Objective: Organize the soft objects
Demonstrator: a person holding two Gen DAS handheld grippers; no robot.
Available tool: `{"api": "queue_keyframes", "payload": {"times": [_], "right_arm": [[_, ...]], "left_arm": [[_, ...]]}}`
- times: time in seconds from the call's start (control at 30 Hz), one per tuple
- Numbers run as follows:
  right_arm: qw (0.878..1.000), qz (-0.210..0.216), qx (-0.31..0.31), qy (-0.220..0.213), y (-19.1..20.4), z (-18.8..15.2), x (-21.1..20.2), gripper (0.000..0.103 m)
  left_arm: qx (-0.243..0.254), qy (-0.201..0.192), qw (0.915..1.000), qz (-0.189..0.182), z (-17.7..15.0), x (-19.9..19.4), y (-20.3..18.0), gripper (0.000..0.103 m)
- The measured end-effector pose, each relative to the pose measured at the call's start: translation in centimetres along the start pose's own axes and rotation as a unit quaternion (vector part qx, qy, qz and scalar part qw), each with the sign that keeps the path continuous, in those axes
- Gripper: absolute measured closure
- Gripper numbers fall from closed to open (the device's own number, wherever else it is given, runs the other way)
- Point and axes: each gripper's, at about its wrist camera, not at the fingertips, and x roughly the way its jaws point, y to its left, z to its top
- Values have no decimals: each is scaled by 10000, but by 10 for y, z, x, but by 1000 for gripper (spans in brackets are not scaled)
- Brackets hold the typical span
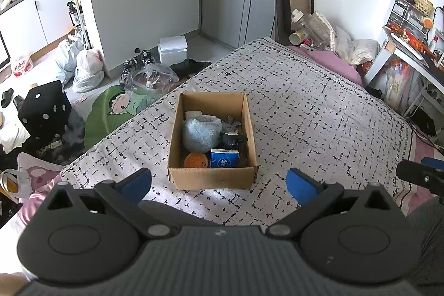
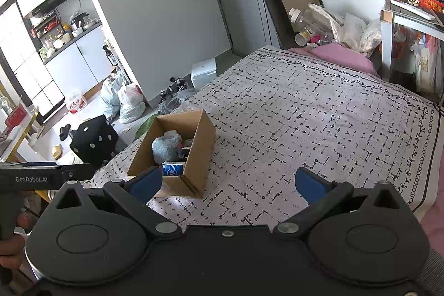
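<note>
An open cardboard box (image 1: 212, 178) stands on the patterned bed cover (image 1: 305, 107). Inside lie a fluffy light-blue soft toy (image 1: 200, 133), a dark plush (image 1: 232, 139), an orange ball (image 1: 195, 160) and a blue tissue pack (image 1: 224, 158). My left gripper (image 1: 219, 183) hovers open just in front of the box, nothing between its blue pads. In the right wrist view the same box (image 2: 199, 154) sits left of centre, with the blue toy (image 2: 166, 147) and tissue pack (image 2: 172, 168) showing. My right gripper (image 2: 229, 185) is open and empty, to the right of the box.
A pink pillow (image 1: 330, 60) and plastic bags (image 1: 358, 49) lie at the bed's far end. A desk (image 1: 416, 54) stands to the right. On the floor left of the bed are a black dotted cushion (image 1: 45, 108), a green cartoon mat (image 1: 116, 107) and bags (image 1: 88, 68).
</note>
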Motion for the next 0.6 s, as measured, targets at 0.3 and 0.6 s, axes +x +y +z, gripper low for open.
{"api": "queue_keyframes", "payload": {"times": [0.3, 0.6], "right_arm": [[10000, -32, 5, 53, -1, 2, 1, 0], [10000, -47, 8, 69, -1, 2, 3, 0]], "left_arm": [[-6, -3, 10000, -94, -1, -1, 3, 0], [-107, -33, 9999, -102, 1, -4, 9, 0]]}}
